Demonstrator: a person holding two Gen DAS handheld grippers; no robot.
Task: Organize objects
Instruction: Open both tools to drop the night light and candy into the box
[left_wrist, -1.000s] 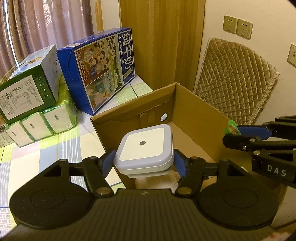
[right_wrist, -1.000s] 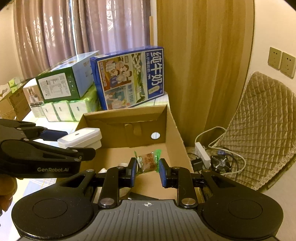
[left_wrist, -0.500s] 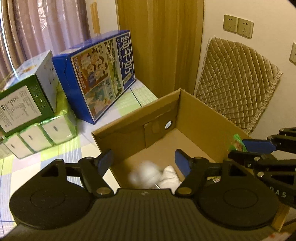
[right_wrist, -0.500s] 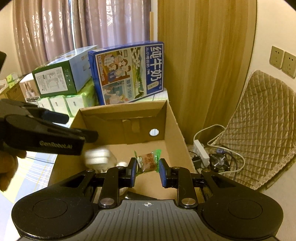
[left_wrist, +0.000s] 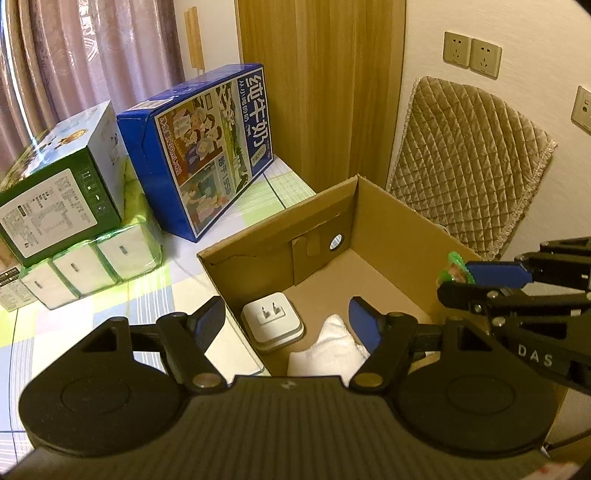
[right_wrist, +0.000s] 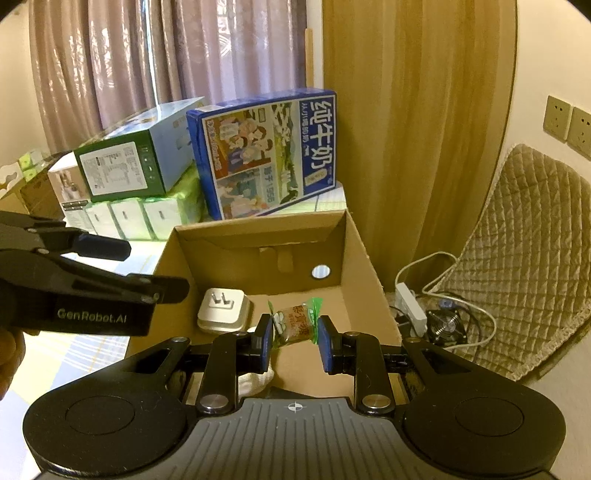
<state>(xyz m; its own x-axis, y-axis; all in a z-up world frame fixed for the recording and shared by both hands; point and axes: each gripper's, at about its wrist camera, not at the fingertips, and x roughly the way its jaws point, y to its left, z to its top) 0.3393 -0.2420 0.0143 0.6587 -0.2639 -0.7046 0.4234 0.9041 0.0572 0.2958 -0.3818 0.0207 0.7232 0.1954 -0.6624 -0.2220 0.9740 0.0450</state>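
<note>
The left gripper (left_wrist: 288, 319) hangs over the near edge of the box (left_wrist: 402, 229), its blue fingers (left_wrist: 364, 323) spread wide with nothing between them. Down in the box a white plug (left_wrist: 273, 321) lies on its back with its two metal prongs pointing up, close to the left wall. Just beside it, near the front, sits a white cloth (left_wrist: 328, 350). The right gripper (right_wrist: 295, 336) hovers over the box too, and its fingers (right_wrist: 266, 339) are pinching a small snack (right_wrist: 295, 325) in a clear wrapper with green ends. The snack is up in the air, above the box floor. Behind the box, on the table (left_wrist: 74, 328), stand a blue milk carton (left_wrist: 207, 151) and a green box (left_wrist: 55, 184) resting on packs of tissues (left_wrist: 92, 266). To the right, a quilted cushion (left_wrist: 469, 155) leans on the wall, and a power strip (right_wrist: 410, 304) with wires lies on the floor.
</note>
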